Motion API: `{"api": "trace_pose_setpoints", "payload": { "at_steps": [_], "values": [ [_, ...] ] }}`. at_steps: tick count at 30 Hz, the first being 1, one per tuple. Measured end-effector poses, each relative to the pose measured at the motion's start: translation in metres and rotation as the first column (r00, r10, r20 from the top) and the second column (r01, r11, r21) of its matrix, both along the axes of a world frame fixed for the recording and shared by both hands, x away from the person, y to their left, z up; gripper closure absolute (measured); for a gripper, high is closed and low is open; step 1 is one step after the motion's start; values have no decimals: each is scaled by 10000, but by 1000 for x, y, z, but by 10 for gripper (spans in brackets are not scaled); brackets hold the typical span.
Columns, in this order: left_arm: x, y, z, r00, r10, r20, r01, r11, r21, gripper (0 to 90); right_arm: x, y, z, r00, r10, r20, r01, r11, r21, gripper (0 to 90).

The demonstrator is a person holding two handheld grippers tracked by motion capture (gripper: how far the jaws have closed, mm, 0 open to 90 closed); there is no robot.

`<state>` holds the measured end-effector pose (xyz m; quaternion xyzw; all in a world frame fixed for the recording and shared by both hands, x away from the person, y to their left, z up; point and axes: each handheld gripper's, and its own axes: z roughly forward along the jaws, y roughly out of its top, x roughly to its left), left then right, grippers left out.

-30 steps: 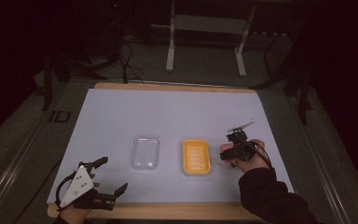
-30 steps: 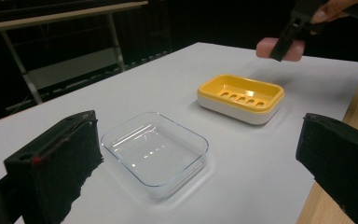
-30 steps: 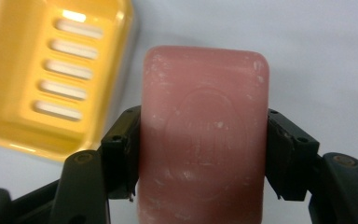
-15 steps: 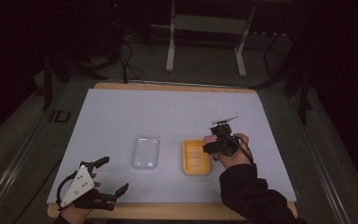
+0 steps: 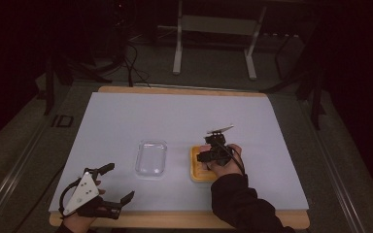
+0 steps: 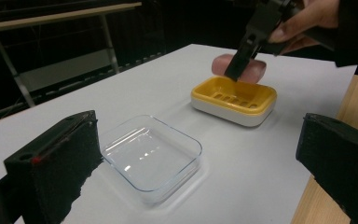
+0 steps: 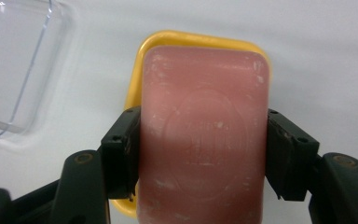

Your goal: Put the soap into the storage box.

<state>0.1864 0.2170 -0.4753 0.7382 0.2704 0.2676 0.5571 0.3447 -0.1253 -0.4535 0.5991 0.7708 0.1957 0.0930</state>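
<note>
A person seated at a wooden table [image 5: 184, 91] covered by a white mat [image 5: 175, 121] holds a gripper in each hand. The right gripper [image 7: 200, 154] clamps a pink bar of soap [image 7: 203, 140] by its two long sides, one black jaw pressed against each; a faint oval stamp marks the bar's upper face. The soap hangs directly above a yellow soap dish [image 7: 135, 74], whose rim shows around the bar's far end and left edge. Seen from the left gripper view, the soap [image 6: 251, 70] is lifted clear of the slotted yellow tray on its white base [image 6: 233, 100]. A clear plastic lid [image 6: 151, 156], lying open side up, rests on the mat just beside the dish, on its left in the high view [image 5: 151, 158]. The left gripper [image 5: 110, 187] rests at the near left corner of the mat, jaws spread wide with nothing between them, well apart from lid and dish
</note>
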Motion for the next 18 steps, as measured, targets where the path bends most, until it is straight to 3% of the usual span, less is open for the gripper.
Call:
{"api": "trace_pose_setpoints", "payload": {
  "at_steps": [8, 18],
  "values": [
    [0, 0, 0, 10000, -29, 11, 29, 10000, 10, 2, 3, 12, -19, 9996, -238, -180, 236, 9997, -68, 373],
    [-1, 0, 0, 10000, -81, 15, 81, 10000, 9, 2, 3, 14, -33, 9986, -429, -300, 426, 9990, -122, 372]
  ]
}}
